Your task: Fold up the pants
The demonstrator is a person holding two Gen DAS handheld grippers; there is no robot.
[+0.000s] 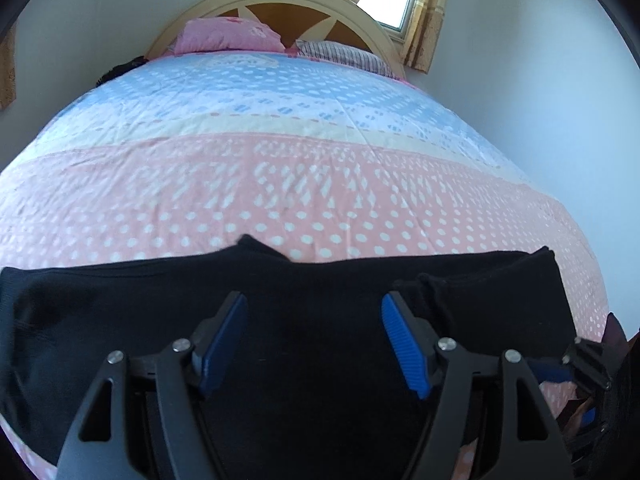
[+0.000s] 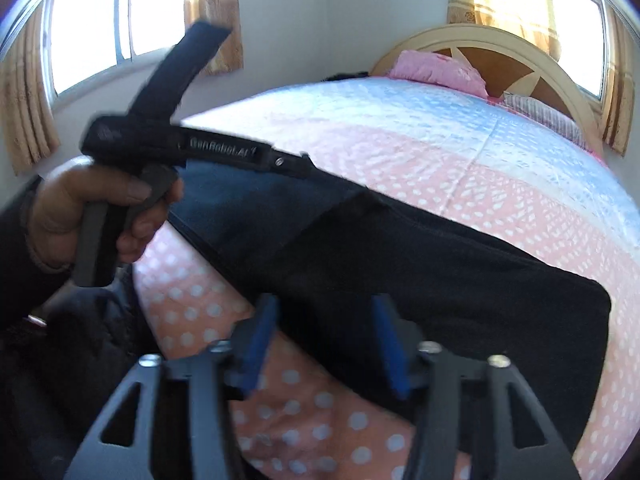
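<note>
The black pants [image 1: 312, 320] lie flat across the near end of the bed, in a wide band. My left gripper [image 1: 314, 308] is open just above their middle, blue pads apart, holding nothing. In the right wrist view the pants [image 2: 440, 276] run from the upper left to the right edge. My right gripper [image 2: 324, 312] is open over their near edge, empty. The left gripper's body [image 2: 192, 148] and the hand that holds it show at the left of that view.
The bed has a pink and blue dotted quilt [image 1: 304, 168]. A pink pillow [image 1: 228, 36] and a striped pillow [image 1: 340, 54] lie by the wooden headboard [image 1: 280, 0]. Windows with yellow curtains [image 2: 216, 12] stand behind and to the left.
</note>
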